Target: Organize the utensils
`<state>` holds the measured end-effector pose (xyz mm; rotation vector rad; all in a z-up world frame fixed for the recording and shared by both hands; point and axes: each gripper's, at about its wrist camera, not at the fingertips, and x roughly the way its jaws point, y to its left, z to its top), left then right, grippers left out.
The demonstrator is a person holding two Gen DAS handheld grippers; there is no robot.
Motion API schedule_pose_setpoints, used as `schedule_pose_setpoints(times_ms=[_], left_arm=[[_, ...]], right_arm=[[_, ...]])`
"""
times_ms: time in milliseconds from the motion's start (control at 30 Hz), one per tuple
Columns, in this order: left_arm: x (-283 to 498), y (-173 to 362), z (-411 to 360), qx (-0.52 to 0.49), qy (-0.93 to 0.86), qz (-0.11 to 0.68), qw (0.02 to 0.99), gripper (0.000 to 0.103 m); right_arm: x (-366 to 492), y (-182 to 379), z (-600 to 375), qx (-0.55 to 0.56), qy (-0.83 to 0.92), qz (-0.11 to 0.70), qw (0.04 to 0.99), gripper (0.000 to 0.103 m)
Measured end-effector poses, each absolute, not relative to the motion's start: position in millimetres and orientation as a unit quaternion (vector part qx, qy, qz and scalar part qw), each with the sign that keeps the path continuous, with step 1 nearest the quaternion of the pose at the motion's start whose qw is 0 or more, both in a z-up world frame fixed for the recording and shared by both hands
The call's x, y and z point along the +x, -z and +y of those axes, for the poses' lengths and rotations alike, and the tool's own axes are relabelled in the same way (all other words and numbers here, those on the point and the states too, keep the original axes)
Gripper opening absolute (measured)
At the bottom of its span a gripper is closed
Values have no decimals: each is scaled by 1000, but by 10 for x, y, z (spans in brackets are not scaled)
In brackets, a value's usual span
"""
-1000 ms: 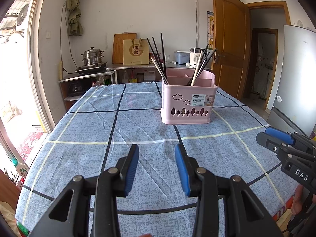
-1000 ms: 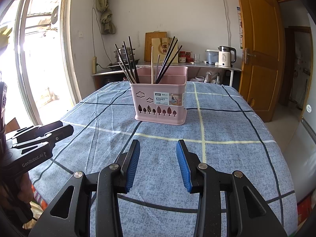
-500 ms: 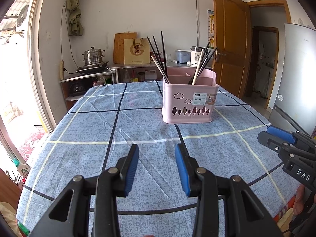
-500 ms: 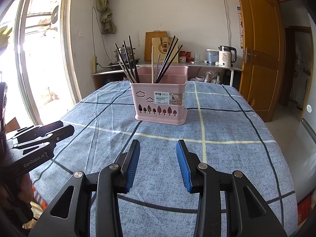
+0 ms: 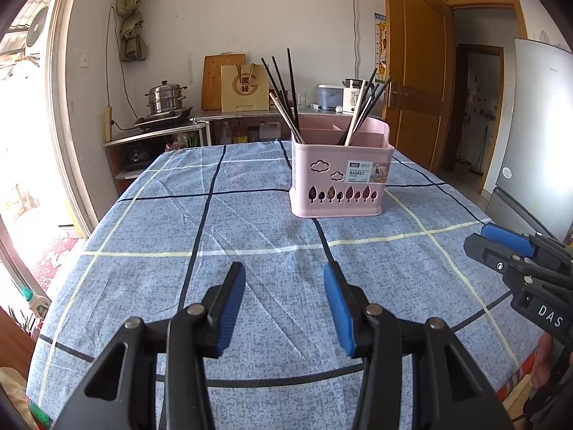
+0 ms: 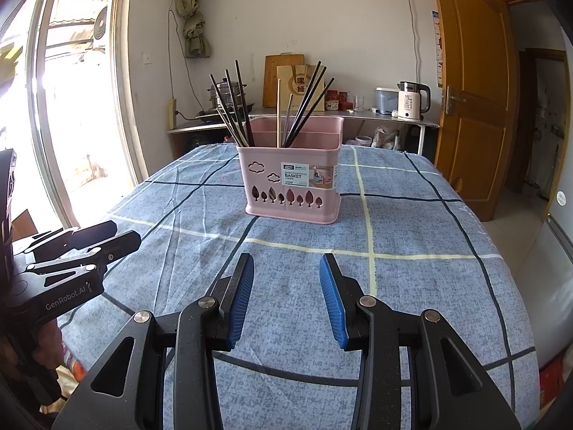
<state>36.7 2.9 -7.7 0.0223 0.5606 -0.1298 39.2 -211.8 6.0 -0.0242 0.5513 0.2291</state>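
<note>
Left gripper (image 5: 284, 276) low over tablecloth (image 5: 250, 236), angled down; jaws just widened, spread, nothing between. Right gripper (image 6: 286, 267) alongside, same tilt, jaws apart, empty. Pink basket (image 6: 292, 182) upright mid-table, well ahead; chopsticks (image 6: 232, 107) in two compartments, possibly three.

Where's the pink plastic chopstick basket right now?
The pink plastic chopstick basket stands upright mid-table on the blue checked tablecloth, ahead of both grippers, chopsticks inside, neither gripper touching it.
</note>
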Motion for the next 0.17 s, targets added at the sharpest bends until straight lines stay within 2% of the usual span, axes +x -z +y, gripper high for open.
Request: schedule_pose_setpoints(times_ms=[167], left_arm=[[350, 74, 41, 5, 64, 275, 959, 49]], right_arm=[[390, -64, -2113, -12, -112, 271, 956, 39]])
